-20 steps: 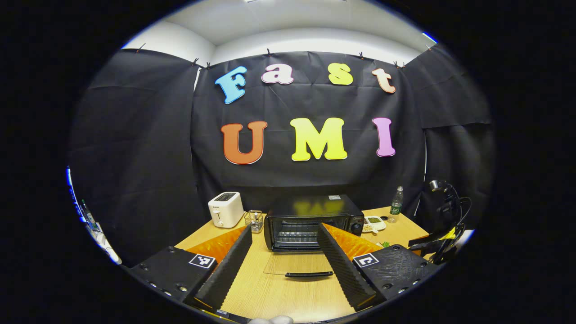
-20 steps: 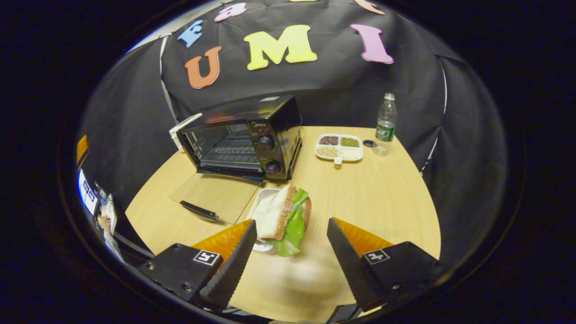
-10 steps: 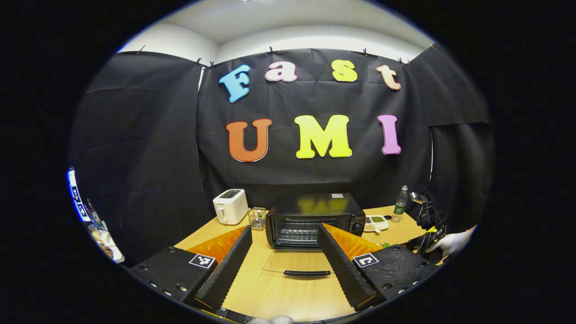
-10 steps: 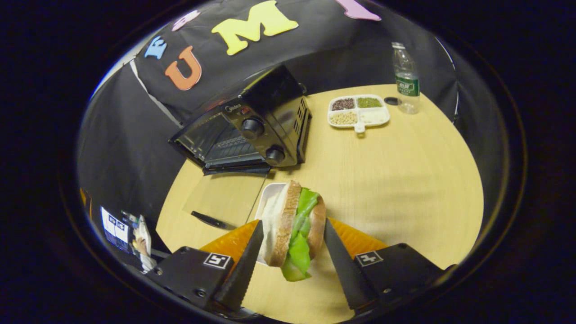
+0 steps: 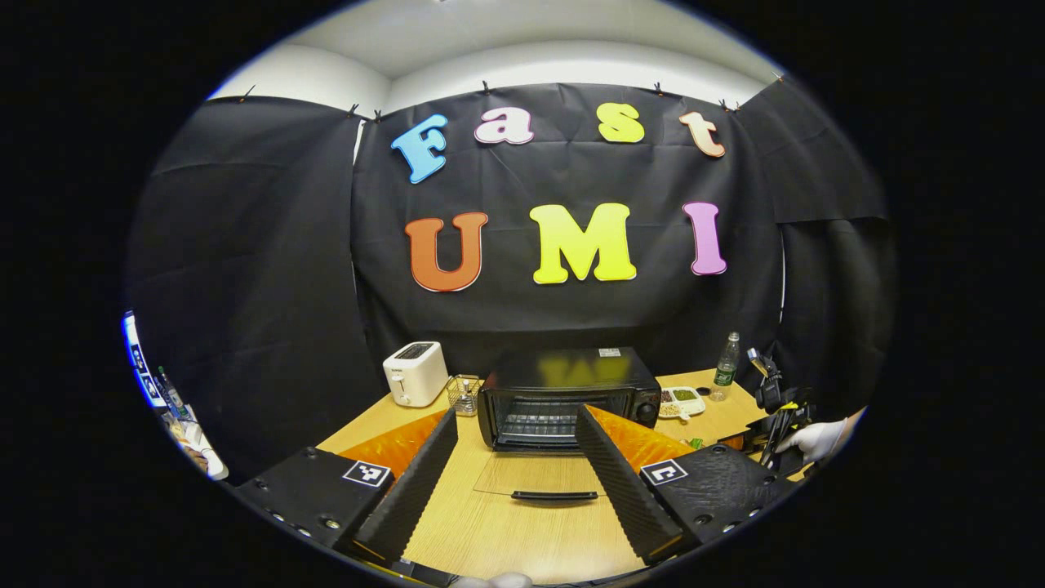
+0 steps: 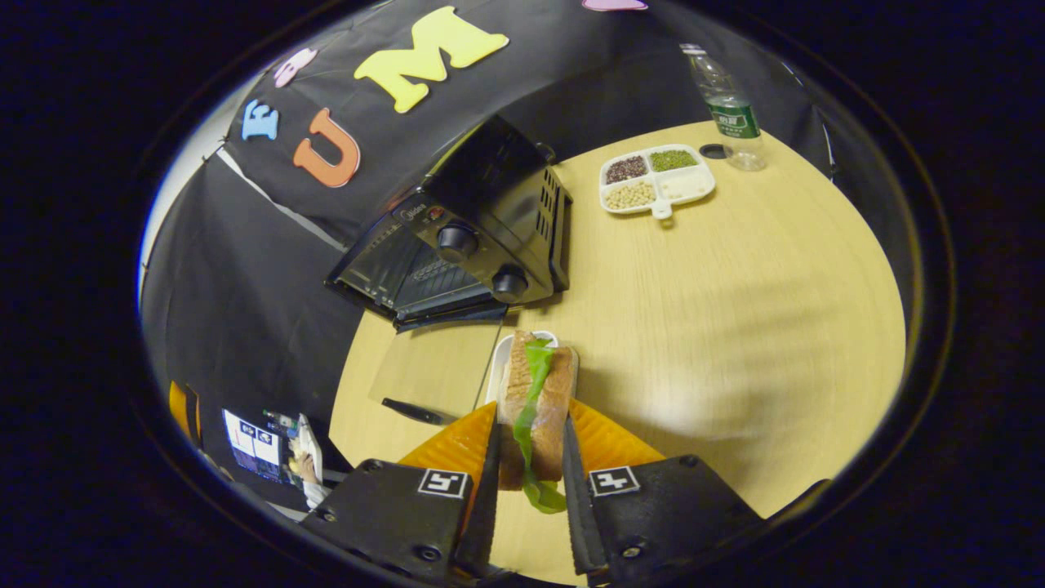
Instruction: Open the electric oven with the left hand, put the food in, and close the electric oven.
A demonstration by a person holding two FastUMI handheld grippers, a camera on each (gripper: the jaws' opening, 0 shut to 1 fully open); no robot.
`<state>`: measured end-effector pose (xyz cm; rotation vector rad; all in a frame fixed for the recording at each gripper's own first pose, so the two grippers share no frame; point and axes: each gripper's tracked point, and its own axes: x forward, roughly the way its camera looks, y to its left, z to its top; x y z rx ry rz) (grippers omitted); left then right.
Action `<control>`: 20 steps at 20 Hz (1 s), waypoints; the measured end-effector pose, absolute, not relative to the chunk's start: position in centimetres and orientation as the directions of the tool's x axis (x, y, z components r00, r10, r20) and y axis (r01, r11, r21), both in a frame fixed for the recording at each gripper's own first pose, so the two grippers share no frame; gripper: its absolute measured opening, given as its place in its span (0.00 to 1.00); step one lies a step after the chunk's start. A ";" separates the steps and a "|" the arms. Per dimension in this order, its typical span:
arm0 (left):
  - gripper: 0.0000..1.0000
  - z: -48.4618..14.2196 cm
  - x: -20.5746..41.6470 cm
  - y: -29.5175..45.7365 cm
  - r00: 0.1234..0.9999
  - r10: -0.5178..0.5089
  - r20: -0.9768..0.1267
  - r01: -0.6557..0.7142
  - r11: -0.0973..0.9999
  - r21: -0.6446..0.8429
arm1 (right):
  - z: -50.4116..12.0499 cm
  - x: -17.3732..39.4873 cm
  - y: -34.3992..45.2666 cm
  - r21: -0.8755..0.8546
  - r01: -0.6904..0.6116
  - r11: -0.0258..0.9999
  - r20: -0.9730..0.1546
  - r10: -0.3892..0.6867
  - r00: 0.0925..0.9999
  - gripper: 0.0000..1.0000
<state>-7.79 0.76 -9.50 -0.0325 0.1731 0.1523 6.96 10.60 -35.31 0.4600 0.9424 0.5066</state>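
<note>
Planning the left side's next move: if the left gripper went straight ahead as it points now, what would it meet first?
Probably the lowered oven door and its handle, lying flat on the table between the left gripper's open jaws; the oven stands behind. Depth is uncertain.

Electric oven (image 5: pixel 569 390) — glossy black, black knobs. Its dropped door (image 5: pixel 531 475) is clear glass with a black handle. Sandwich (image 6: pixel 535 404): brown crusts, bright green lettuce. Right gripper (image 6: pixel 529 490) — black serrated fingers, orange ribbed backing, black-and-white square markers. Left gripper (image 5: pixel 510 478) has the same colours. Table (image 6: pixel 718 286) pale wood grain. Toaster (image 5: pixel 415 373) white. Divided dish (image 6: pixel 657 177) white; fillings dark, green, beige.
</note>
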 end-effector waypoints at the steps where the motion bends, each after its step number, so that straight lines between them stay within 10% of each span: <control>1: 0.95 -9.6 -8.0 1.0 0.972 0.156 -0.178 -0.161 0.987 -0.017 | -35.1 7.1 10.6 0.568 -0.215 0.795 -0.636 0.589 0.498 0.36; 6: 0.95 -9.9 -8.6 2.2 0.964 0.203 -0.169 -0.206 0.979 0.002 | -31.8 6.5 11.4 0.573 -0.233 0.786 -0.599 0.596 0.535 0.36; 20: 0.95 -11.1 -10.7 3.0 0.987 -0.089 -0.135 0.080 0.994 -0.075 | -25.3 6.6 25.5 0.751 -0.064 0.657 -0.335 0.463 0.820 0.35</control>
